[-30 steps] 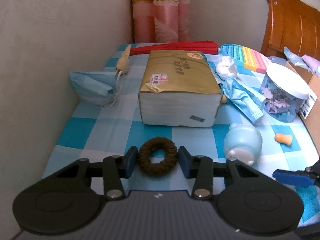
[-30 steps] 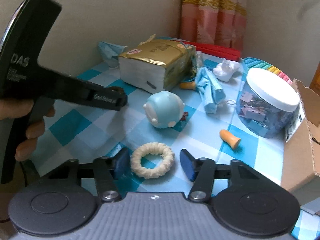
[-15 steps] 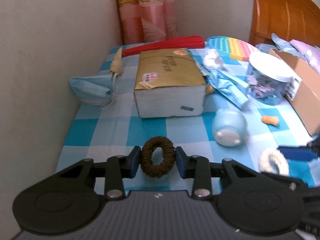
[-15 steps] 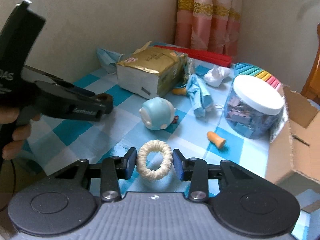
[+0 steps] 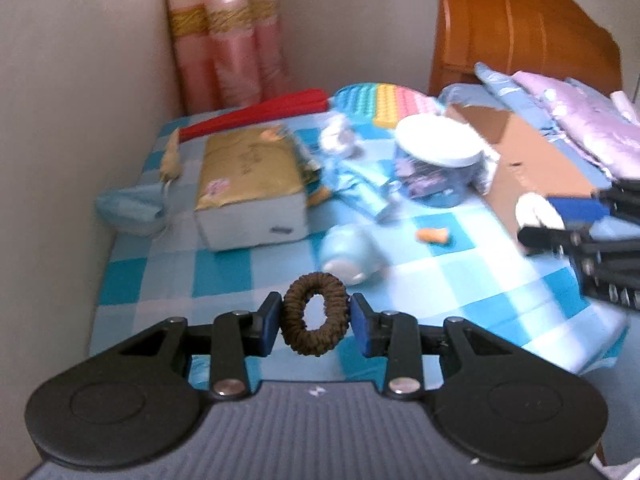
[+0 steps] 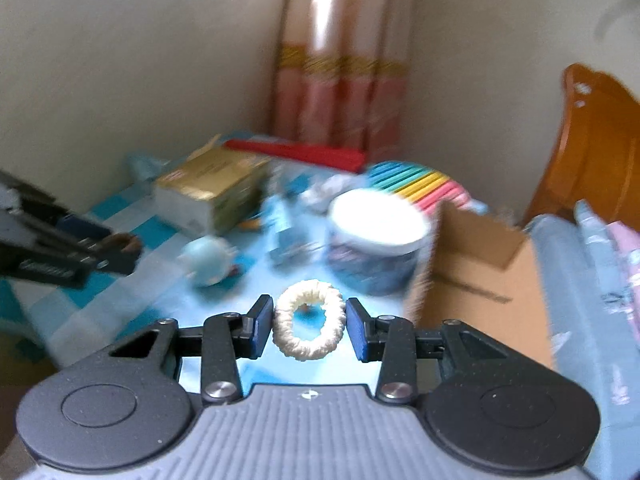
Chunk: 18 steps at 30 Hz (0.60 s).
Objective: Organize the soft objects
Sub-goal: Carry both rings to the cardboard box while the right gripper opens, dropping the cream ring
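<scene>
Both rings are up off the cloth now! A second ago the brown ring (image 5: 314, 314) lay flat on the checked cloth (image 5: 224, 276) with the left gripper (image 5: 314, 324) spread wide around it; the jaws have just been closing, and now the blue pads (image 5: 268, 326) clamp it from nine and three o'clock, squeezing it into a tall oval that stands clear above the table. Same story on the other side: the white ring (image 6: 309, 325) sat loose between the right gripper (image 6: 309, 328) fingers a moment back, those jaws have just been closing too, and now it is pinched between the pads and carried in the air. Both views have swung: the table has dropped lower and farther off, and the cardboard box (image 6: 476, 264), at about two o'clock from the white ring, looms much larger than before. In the left view the right gripper shows at three o'clock, just in front of that box (image 5: 536, 160), the white ring at its tip. The blue pig toy (image 5: 352, 252), the tissue pack (image 5: 248, 188) and the jar (image 5: 438, 164) sit where they were. My read: the pickup is done for both, and the box looks like the likely drop spot, though nothing is in it yet that I can see. Much is blurred, so finer detail is anyone's guess.
</scene>
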### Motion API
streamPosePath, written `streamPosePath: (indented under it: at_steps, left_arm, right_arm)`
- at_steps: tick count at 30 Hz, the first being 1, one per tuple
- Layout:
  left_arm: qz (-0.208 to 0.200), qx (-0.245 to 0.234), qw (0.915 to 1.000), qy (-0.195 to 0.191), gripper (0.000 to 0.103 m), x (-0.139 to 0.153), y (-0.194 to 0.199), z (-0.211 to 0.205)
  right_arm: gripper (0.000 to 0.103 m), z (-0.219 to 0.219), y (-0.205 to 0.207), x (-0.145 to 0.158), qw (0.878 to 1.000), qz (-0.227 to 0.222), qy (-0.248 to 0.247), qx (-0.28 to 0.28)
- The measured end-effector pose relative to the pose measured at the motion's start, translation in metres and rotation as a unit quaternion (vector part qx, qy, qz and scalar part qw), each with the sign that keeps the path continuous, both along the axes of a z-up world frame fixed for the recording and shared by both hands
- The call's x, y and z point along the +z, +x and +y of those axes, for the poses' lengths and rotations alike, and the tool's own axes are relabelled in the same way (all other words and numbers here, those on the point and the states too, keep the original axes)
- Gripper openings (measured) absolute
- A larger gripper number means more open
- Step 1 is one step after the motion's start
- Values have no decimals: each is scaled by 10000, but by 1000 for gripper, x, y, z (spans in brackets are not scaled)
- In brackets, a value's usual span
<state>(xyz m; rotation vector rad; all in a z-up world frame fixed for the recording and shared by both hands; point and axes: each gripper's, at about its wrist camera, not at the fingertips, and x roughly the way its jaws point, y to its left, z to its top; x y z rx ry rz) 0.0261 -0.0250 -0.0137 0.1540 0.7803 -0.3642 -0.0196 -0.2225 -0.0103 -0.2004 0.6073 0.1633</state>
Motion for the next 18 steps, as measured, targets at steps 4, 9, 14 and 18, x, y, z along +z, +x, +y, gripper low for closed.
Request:
streamPosePath:
  at_steps: [4,9,14,18]
  left_arm:
    - [-31,-190,9998,-78,36,8,-1,-18]
    - [-123,-433,9990,5,36,15,-1,-40]
    - [-129,-631,9979,68,36,19,6,-61]
    - [-126,-844,9963,101,36,24,13,-77]
  right_arm:
    - [45,-31,9,10,9994,-151,-16,-326]
    - [45,-58,23,12,9980,-196,-127,-593]
    - [63,-68,32,5,9977,-140,-130,-649]
    - [91,-72,24,5,9981,-174,107,-574]
